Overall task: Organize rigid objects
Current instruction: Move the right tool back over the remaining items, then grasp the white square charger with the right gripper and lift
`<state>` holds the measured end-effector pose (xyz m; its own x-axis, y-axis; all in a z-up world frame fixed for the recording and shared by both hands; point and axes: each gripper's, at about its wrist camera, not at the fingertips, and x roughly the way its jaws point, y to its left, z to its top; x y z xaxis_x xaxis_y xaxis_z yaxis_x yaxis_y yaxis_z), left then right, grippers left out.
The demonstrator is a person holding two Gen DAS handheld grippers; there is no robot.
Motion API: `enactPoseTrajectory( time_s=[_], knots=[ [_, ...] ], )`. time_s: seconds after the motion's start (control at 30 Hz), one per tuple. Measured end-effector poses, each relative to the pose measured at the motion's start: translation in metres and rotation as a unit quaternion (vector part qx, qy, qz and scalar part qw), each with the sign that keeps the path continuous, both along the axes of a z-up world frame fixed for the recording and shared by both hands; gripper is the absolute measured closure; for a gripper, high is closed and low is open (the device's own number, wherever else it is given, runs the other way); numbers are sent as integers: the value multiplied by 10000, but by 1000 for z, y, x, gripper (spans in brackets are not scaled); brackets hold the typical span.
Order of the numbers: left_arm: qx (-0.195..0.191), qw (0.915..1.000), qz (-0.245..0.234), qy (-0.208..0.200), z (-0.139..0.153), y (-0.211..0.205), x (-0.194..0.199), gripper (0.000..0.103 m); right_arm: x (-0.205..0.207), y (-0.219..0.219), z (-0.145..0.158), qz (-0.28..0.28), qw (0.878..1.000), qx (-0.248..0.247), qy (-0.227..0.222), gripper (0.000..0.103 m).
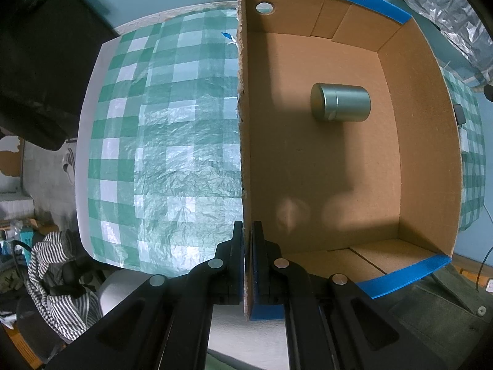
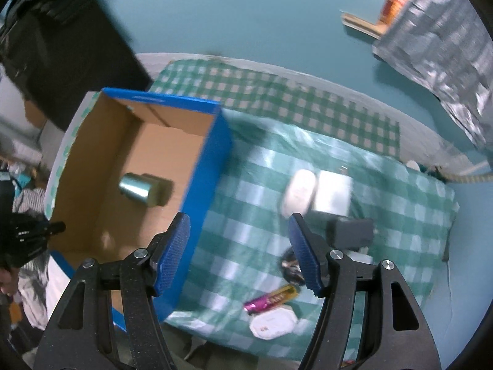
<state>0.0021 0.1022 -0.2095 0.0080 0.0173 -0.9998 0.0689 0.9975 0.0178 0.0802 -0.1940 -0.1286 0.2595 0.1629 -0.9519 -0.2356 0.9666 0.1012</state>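
With the can boxed and the left gripper clamping the box wall, the right gripper, empty and parted, next needs a table item.

One box, one tin (lying inside), one white case, one charger, one battery.

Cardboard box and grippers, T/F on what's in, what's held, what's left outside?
1. The metal tin lies on its side inside the cardboard box. True.
2. The left gripper is open. False: its jaws are shut on the box wall.
3. The right gripper holds the tin. False: its jaws are open, nothing between them.
4. The white charger sits on the checked cloth, outside the box. True.
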Motion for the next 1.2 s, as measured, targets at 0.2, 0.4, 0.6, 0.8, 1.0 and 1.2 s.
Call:
enactPoseTrajectory(
  time_s=[0.2,0.4,0.6,0.8,1.0,1.2],
  knots=[
    [41,10000,-48,-11,1,-2,1,99,-3,-44,-6,-481,9988,-38,114,37],
    [33,10000,-32,11,1,-2,0,99,-7,-78,-22,-799,9964,-156,253,37],
    [31,10000,-32,8,1,-2,0,99,-11,-113,-47,-1202,9912,-203,522,37],
    [33,10000,-27,20,1,-1,1,99,-13,-135,-64,-1424,9872,-227,686,37],
    [43,10000,-27,26,2,-1,1,99,-13,-149,-85,-1533,9842,-301,838,37],
    [44,10000,-17,32,2,0,1,99,-10,-159,-120,-1576,9797,-409,1171,37]
  ],
)
